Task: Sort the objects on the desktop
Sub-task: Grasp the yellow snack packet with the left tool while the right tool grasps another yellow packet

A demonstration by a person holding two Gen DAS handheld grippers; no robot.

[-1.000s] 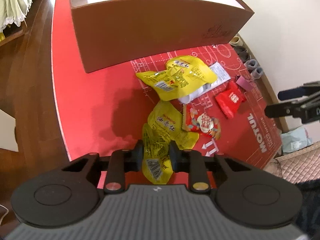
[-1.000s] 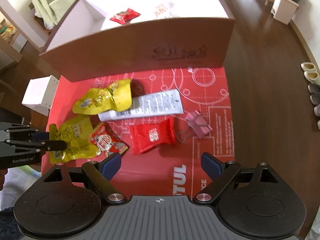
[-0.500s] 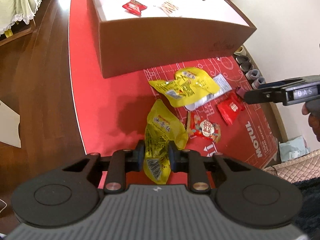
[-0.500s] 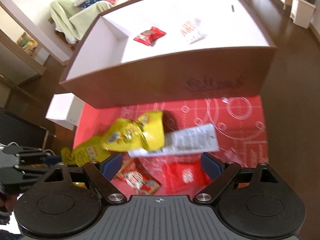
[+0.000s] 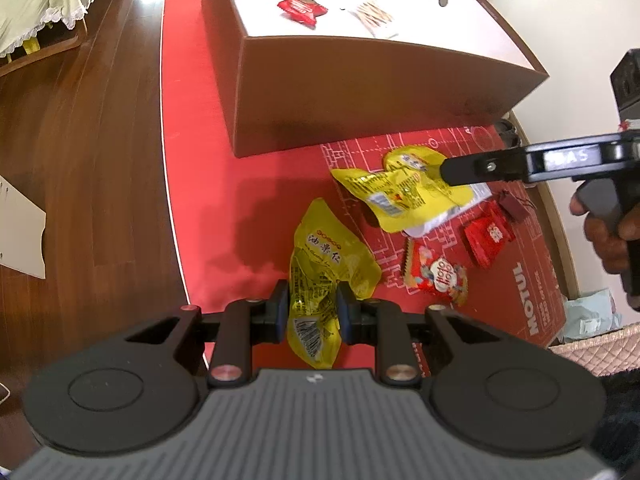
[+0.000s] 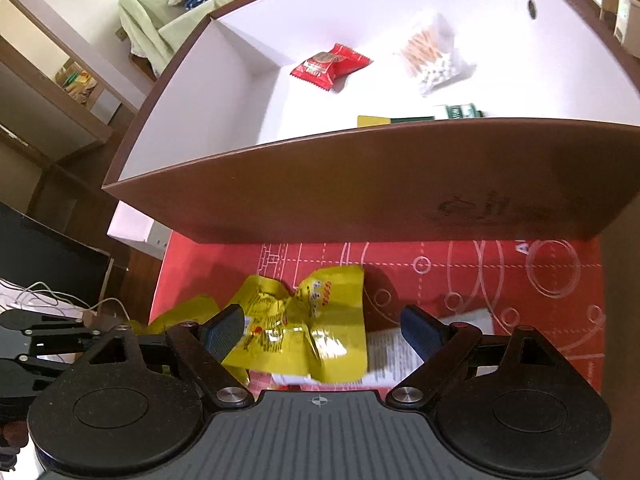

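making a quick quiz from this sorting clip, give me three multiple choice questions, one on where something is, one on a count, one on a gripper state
1. Where does the red snack packet with the brown picture lie?
A. inside the box
B. on the wooden floor
C. in the right gripper

2. How many yellow packets show in the left wrist view?
A. one
B. two
C. four

3. How is the left gripper?
A. wide open over the mat
B. shut on a yellow packet
C. shut on a binder clip

Answers:
1 A, it rests on the box's white floor beside a clear bag of cotton swabs.
2 B, the held one and a second yellow packet on the red mat.
3 B, both pads press the packet's lower end.
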